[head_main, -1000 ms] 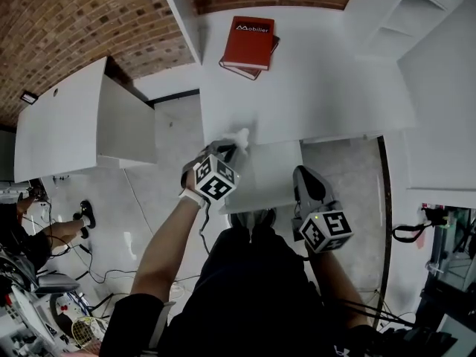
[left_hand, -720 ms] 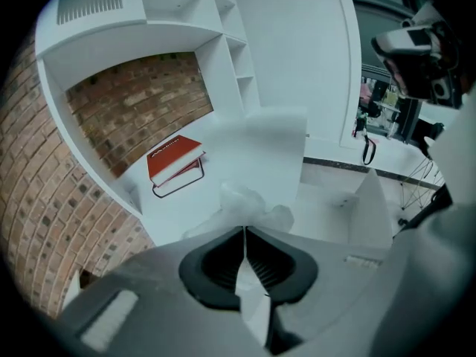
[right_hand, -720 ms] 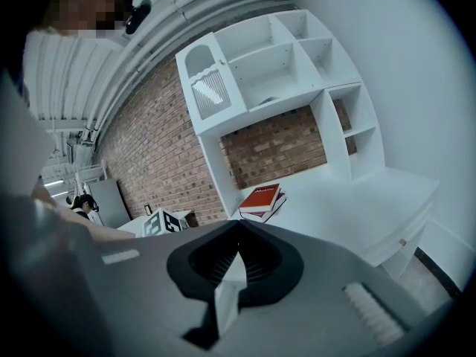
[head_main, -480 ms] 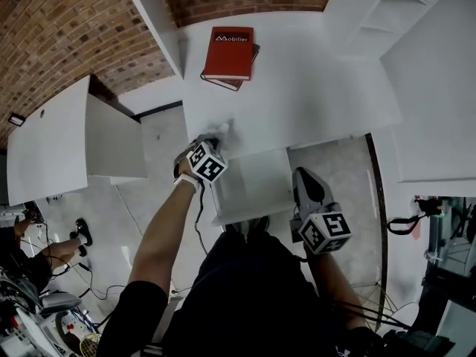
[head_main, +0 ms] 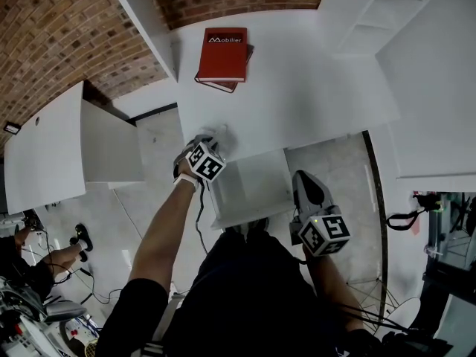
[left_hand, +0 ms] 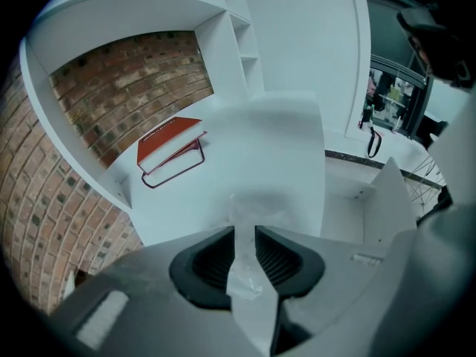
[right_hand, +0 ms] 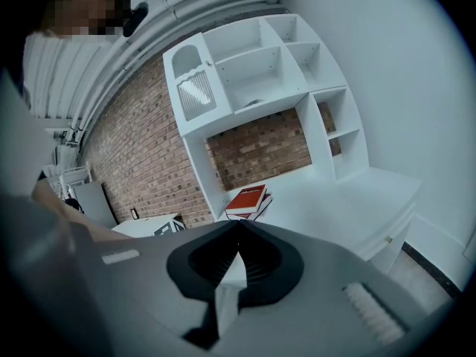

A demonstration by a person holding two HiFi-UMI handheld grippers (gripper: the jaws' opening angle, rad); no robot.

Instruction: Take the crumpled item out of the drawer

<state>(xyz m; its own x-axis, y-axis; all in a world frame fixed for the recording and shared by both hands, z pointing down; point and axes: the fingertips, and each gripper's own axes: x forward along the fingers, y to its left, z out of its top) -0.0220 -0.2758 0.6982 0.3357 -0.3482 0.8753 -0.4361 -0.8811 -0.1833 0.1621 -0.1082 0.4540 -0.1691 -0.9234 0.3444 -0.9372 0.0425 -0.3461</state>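
Note:
The crumpled item (head_main: 220,132), a small white wad, rests at the front left corner of the white desk (head_main: 297,88). My left gripper (head_main: 213,140) is right on it. In the left gripper view the crumpled item (left_hand: 248,207) still runs down through the gap of the left gripper (left_hand: 245,233), whose jaws are opening. The white drawer (head_main: 253,192) stands pulled out below the desk edge, between my two grippers. To its right, over the floor, my right gripper (head_main: 302,174) is shut and holds nothing; its jaws meet at the tip in the right gripper view (right_hand: 238,225).
A red book (head_main: 222,54) lies on another at the back left of the desk, near the brick wall (head_main: 67,28). White shelf units (head_main: 372,13) rise at the back right. A second white desk (head_main: 44,147) stands to the left.
My left gripper has carried the crumpled item a little left and away from the drawer, to the desk's front corner. The right gripper has stayed beside the drawer.

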